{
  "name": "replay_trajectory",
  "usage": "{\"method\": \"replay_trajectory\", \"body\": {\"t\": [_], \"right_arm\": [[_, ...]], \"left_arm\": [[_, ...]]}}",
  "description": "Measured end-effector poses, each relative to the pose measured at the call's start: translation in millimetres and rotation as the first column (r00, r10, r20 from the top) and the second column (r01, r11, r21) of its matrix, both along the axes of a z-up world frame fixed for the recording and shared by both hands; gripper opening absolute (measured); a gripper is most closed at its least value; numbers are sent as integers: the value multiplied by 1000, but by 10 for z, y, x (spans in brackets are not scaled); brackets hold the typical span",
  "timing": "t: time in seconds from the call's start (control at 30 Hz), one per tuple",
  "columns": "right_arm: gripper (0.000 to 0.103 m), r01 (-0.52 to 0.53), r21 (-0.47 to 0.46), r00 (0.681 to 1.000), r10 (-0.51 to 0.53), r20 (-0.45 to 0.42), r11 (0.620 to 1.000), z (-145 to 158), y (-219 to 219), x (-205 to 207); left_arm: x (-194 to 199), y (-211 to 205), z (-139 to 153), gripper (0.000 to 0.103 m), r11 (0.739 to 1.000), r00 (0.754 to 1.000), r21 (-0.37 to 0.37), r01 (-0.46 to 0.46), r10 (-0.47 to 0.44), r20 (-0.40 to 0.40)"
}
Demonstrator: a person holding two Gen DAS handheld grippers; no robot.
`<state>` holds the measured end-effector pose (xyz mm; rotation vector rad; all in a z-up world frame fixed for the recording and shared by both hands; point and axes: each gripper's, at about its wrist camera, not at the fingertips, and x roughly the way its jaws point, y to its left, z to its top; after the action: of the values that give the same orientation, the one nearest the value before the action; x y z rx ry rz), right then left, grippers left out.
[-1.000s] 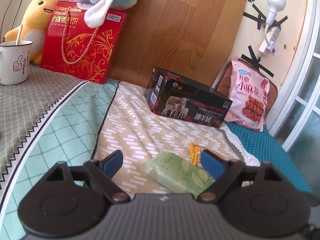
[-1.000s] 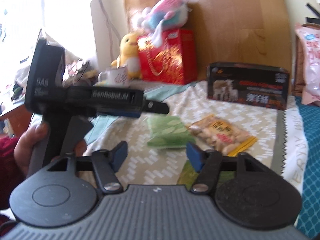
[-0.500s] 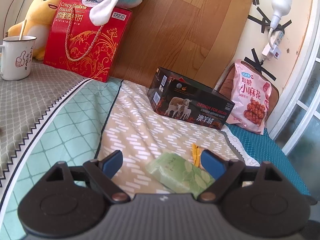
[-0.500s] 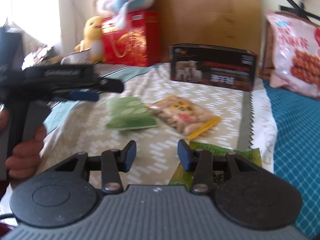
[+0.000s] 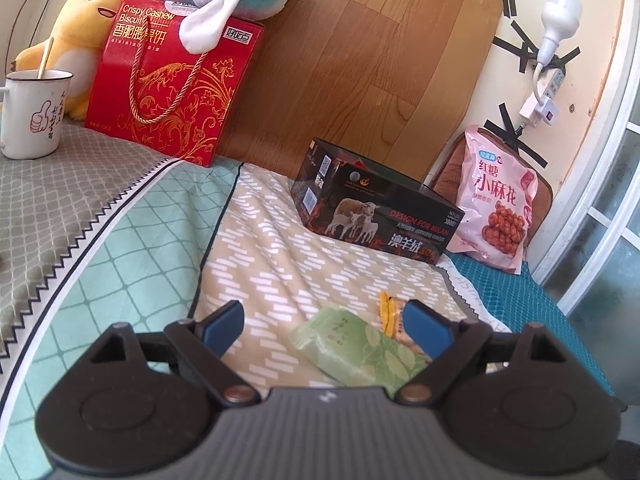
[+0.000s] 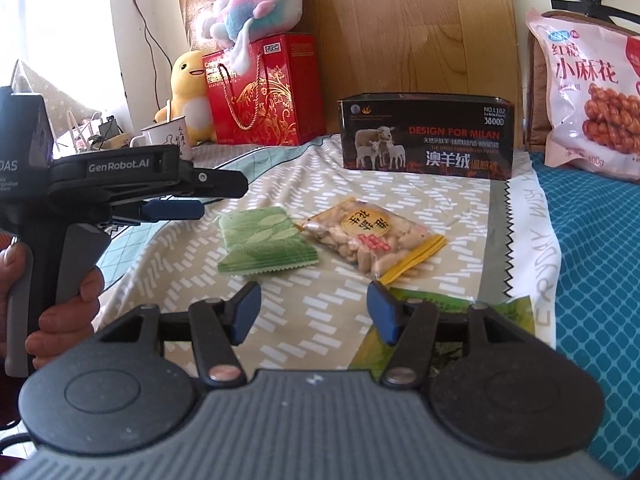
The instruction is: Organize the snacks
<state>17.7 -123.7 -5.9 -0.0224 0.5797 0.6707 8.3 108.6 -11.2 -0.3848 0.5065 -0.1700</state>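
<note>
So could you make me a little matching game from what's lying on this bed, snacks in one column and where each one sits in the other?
Things:
1. green leaf-print packet
2. clear bag of nuts
3. pink snack bag
4. red gift box

Places:
A. propped upright at the far right
B. under the pastel plush toy
C. flat on the bedspread, nearest the left gripper
D. flat, between the green packet and the zigzag cloth edge

Pairs: 1-C, 2-D, 3-A, 4-B
</note>
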Motion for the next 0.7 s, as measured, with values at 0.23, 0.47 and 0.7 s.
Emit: {"method": "replay_trajectory", "body": {"t": [0.23,0.47,0.7], "right_arm": [[64,1,8,1000,-1,1,1000,6,-3,-25],[66,-6,16,1000,6,0,1000,4,-16,-13],[70,-19,22,1000,19,-6,1000,4,-31,2]], "left_arm": [[8,2,-4,90,1000,1000,-9,2,-2,-6],[18,17,-15,92,1000,1000,-24,3,-3,-13],[15,34,-17,95,999,1000,-38,-1,0,-11]]}}
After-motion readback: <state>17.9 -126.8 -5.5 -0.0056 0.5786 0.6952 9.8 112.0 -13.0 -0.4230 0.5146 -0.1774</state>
